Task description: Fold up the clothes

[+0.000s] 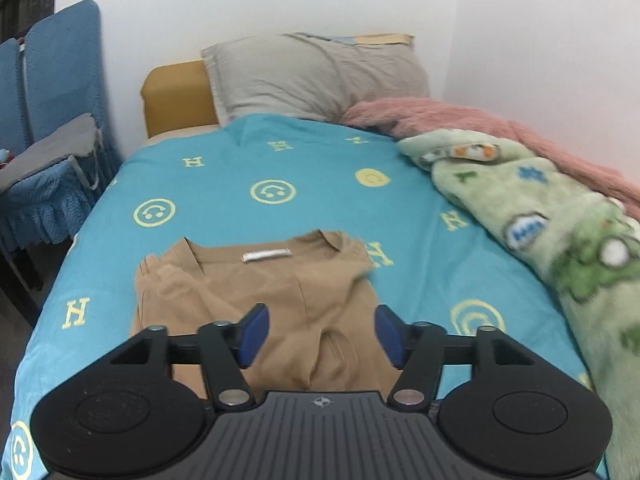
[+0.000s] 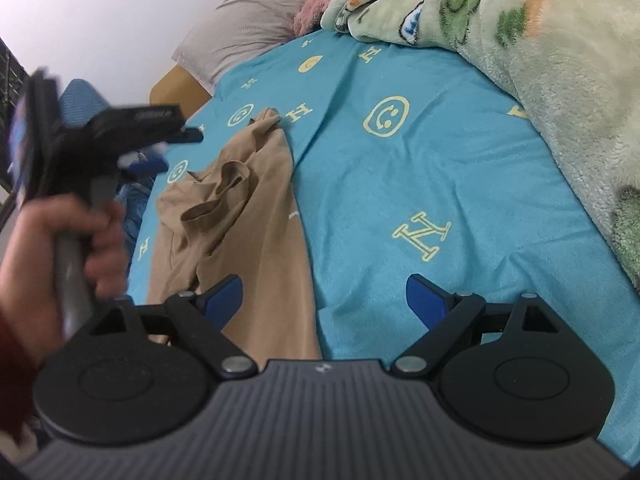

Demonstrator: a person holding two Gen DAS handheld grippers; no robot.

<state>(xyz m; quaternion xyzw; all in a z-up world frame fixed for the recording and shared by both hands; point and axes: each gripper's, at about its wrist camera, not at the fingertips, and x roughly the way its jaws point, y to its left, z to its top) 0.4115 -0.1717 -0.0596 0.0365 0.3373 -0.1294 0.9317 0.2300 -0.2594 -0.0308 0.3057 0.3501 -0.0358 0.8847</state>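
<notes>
The tan thin knit garment (image 1: 256,292) lies rumpled on the turquoise bed sheet with yellow smiley prints (image 1: 320,176), its neckline away from me, partly gathered. My left hand-held gripper (image 1: 322,334) hovers over its near part, jaws apart and holding nothing; my right hand-held gripper (image 2: 324,300) is also apart, above the garment's right edge. For a clean fold I would pinch only one layer at an edge. The sheet on the right is free until the green fleece blanket (image 1: 540,216).
</notes>
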